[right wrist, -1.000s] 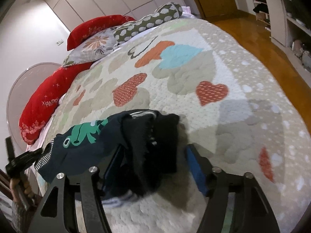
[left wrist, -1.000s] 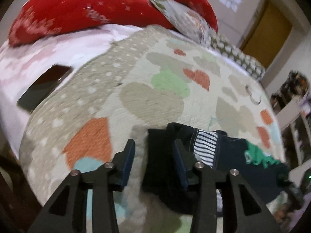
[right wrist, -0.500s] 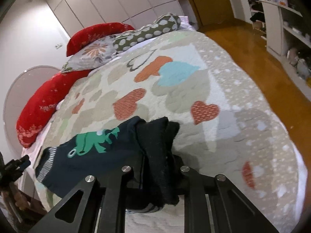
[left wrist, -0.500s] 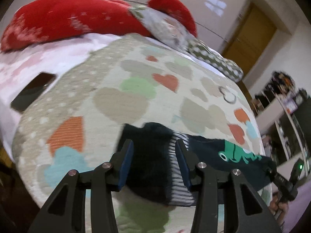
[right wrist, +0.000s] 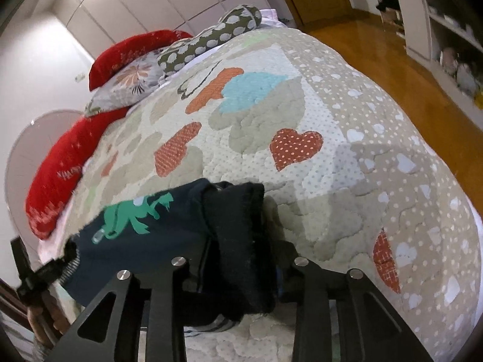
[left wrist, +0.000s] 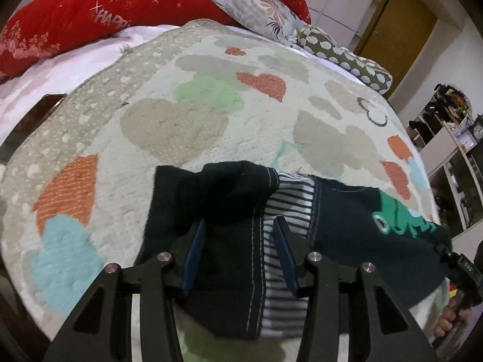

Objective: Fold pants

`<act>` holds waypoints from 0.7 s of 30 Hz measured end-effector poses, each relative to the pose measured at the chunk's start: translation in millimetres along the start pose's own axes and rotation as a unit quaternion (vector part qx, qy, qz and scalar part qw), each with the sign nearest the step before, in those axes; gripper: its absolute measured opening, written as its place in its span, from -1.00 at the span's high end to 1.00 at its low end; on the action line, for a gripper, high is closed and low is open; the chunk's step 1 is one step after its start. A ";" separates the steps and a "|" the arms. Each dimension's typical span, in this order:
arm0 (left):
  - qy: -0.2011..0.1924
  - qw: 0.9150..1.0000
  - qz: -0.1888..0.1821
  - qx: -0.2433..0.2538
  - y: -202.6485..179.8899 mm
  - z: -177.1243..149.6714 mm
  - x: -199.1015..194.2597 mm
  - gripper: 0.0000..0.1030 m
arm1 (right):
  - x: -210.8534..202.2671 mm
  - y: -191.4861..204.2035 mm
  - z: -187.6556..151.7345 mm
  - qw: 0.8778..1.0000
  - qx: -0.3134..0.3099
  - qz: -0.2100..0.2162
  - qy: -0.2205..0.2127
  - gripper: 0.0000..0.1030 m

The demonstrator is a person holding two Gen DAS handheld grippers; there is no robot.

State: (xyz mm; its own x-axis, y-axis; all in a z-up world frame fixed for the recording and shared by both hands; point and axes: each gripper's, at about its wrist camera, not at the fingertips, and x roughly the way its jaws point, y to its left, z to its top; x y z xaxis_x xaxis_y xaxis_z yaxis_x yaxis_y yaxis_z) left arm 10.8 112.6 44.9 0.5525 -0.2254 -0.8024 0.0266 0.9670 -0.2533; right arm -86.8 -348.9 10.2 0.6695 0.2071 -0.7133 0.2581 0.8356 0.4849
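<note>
Dark navy pants [left wrist: 229, 211] with a green print and a striped lining lie near the front edge of a quilted bed. In the left wrist view my left gripper [left wrist: 240, 256] has its jaws apart around the striped waistband end, with fabric between the blue pads. In the right wrist view the pants [right wrist: 157, 232] stretch to the left, and my right gripper [right wrist: 241, 274] is shut on the bunched dark fabric at the other end. The fabric hides its fingertips.
The heart-patterned quilt [right wrist: 271, 114] covers the bed. Red, floral and spotted pillows [left wrist: 90, 15] lie along the headboard side. A wooden floor [right wrist: 392, 69] and shelves stand to the right of the bed. A dark phone-like thing [left wrist: 33, 120] lies at the left.
My right gripper closed on the bunched end of the pants. My left gripper moved forward over the waistband end, so fabric now lies between its open jaws.
</note>
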 end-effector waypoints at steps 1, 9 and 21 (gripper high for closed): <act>-0.006 1.000 0.006 0.002 -1.5 -0.8 -11.2 0.13 | -6.5 -2.5 1.3 1.000 0.012 -0.002 -0.006 0.12; -0.059 0.994 -0.038 0.081 -62.6 -24.8 -51.6 -0.30 | -73.4 37.7 -3.3 0.989 -0.034 -0.061 -0.130 -0.01; 0.055 0.989 -0.062 0.126 -96.1 -66.8 6.1 -0.31 | 4.7 56.9 -32.9 0.997 -0.072 0.025 0.028 0.18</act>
State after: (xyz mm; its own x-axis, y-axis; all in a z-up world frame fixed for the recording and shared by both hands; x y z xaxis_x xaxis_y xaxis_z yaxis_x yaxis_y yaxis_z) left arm -44.0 10.4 28.3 0.4376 -0.3427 -0.8313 0.3025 0.9267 -0.2229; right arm -91.9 -283.7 17.8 0.6387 0.2755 -0.7184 0.1199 0.8866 0.4467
